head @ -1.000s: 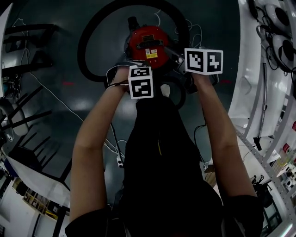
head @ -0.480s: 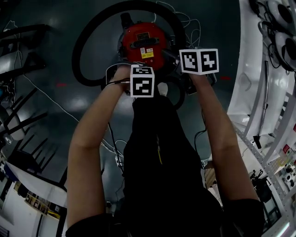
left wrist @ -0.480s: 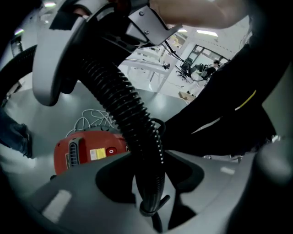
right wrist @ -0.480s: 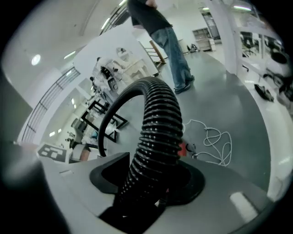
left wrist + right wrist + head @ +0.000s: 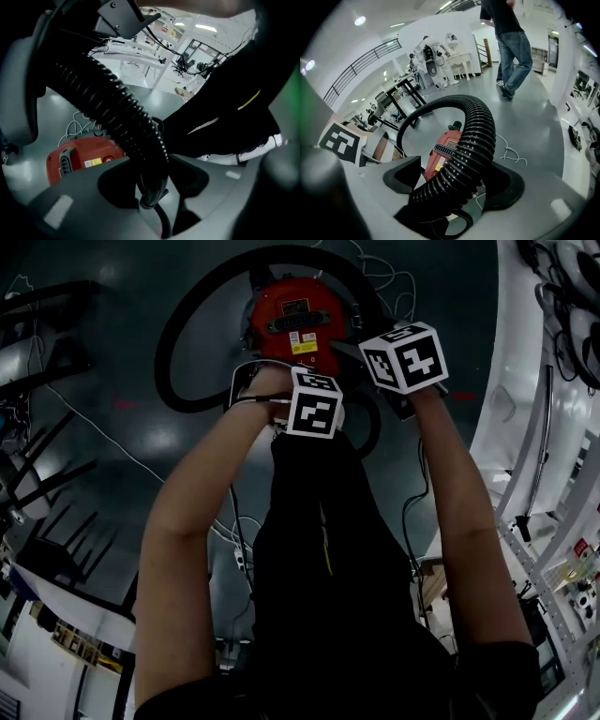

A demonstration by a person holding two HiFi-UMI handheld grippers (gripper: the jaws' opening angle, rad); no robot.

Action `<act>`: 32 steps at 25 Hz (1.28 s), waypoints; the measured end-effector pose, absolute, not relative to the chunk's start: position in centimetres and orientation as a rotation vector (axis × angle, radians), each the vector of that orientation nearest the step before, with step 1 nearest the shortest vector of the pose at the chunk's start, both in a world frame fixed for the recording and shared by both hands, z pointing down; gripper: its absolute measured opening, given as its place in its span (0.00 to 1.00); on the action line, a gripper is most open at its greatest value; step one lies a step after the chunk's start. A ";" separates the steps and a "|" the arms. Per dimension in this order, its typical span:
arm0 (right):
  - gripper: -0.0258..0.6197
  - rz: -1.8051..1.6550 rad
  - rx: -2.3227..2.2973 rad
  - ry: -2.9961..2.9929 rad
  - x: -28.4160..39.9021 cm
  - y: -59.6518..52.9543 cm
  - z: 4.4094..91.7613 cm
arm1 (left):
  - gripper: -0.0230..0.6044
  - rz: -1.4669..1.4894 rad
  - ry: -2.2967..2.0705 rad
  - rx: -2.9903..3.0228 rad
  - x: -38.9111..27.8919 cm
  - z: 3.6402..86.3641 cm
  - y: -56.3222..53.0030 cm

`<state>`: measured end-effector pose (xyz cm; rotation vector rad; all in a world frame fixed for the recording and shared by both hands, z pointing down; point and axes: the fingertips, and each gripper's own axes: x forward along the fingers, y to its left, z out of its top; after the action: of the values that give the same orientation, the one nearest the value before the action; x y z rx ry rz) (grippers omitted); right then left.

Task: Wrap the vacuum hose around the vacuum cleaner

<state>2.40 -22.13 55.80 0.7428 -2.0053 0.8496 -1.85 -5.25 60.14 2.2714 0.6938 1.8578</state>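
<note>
A red vacuum cleaner (image 5: 295, 324) stands on the dark floor, with its black ribbed hose (image 5: 178, 352) looped round its left and far side. Both grippers are held just in front of it, marker cubes up. In the left gripper view, the left gripper (image 5: 150, 187) is shut on the hose (image 5: 112, 108), which runs up and left; the vacuum (image 5: 84, 159) shows behind. In the right gripper view, the right gripper (image 5: 454, 183) has its jaws opening. The hose (image 5: 473, 140) lies between them, with a gap at the left jaw, and arcs over the vacuum (image 5: 443, 150).
White workbenches (image 5: 525, 427) with tools line the right side. Black table and chair legs (image 5: 47, 474) stand at the left. Thin white cables (image 5: 94, 427) and a power strip (image 5: 242, 563) lie on the floor. A person (image 5: 511, 51) walks in the distance.
The right gripper's cube has tilted and moved slightly up the picture. The left cube has shifted right. The vacuum and hose loop now sit higher in the head view.
</note>
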 end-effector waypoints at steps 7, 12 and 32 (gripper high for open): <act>0.72 0.895 0.718 -2.009 3.3 -23.5 56.4 | 0.33 1.769 0.672 2.302 -0.2 60.9 -5.8; 0.71 0.806 0.778 -2.005 4.7 -26.5 55.8 | 0.33 1.798 0.756 2.289 -0.4 62.0 -4.9; 0.41 -0.014 0.201 -1.826 -4.8 -31.4 59.5 | 0.34 1.708 1.008 2.356 3.3 60.6 -1.5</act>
<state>-4.83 -31.36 59.53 0.2006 -1.8262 -0.0142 3.27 -1.52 60.56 2.3563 1.0079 1.7081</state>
